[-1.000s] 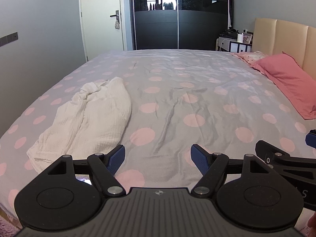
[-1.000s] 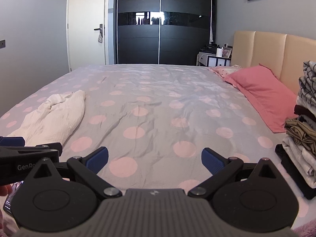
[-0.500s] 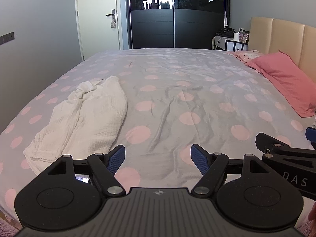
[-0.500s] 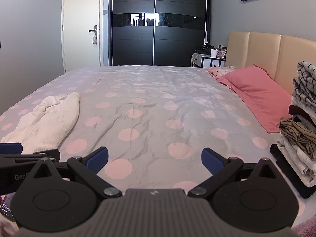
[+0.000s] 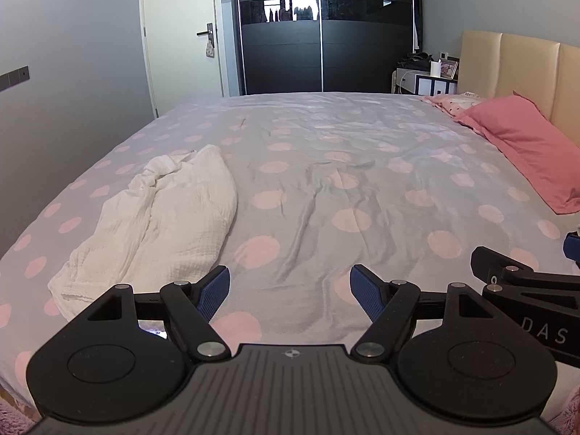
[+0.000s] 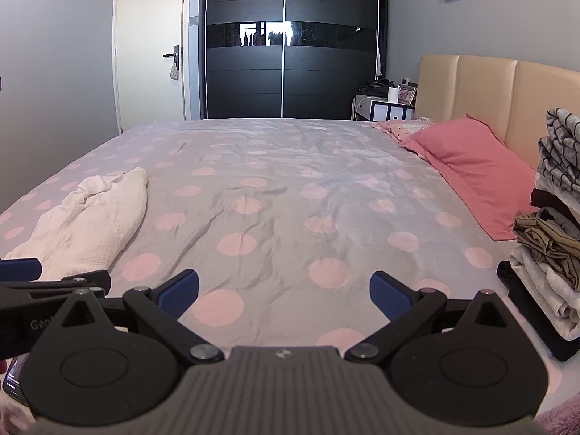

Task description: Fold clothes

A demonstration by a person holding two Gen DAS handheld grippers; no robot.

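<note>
Over the near edge of the bed (image 5: pixel 362 166) I hold both tools side by side, and compared with a second ago very little differs: the view from each has tilted slightly so the wardrobe (image 5: pixel 326 29) and door (image 5: pixel 181 36) sit a shade differently, while the garment has not shifted on the cover. My left gripper (image 5: pixel 290 291) stands wide apart, blue pads well clear of each other, nothing between them but the dotted grey cover. My right gripper (image 6: pixel 284 295) is likewise spread wide and grips nothing; its arm also shows at 3 o'clock in the left view. The white crumpled garment (image 5: pixel 159 224) lies unfolded on the cover at about 10 o'clock from my left gripper, its near end just beyond the left pad and not touching it. From the right view the same garment (image 6: pixel 90 221) sits at about 10 o'clock, well apart from that tool, with my left gripper's arm between. A stack of folded clothes (image 6: pixel 547 232) rests at 3 o'clock from my right gripper, near the bed's edge. A pink pillow (image 6: pixel 471 170) lies at 1 o'clock against the beige headboard (image 6: pixel 482 87).
</note>
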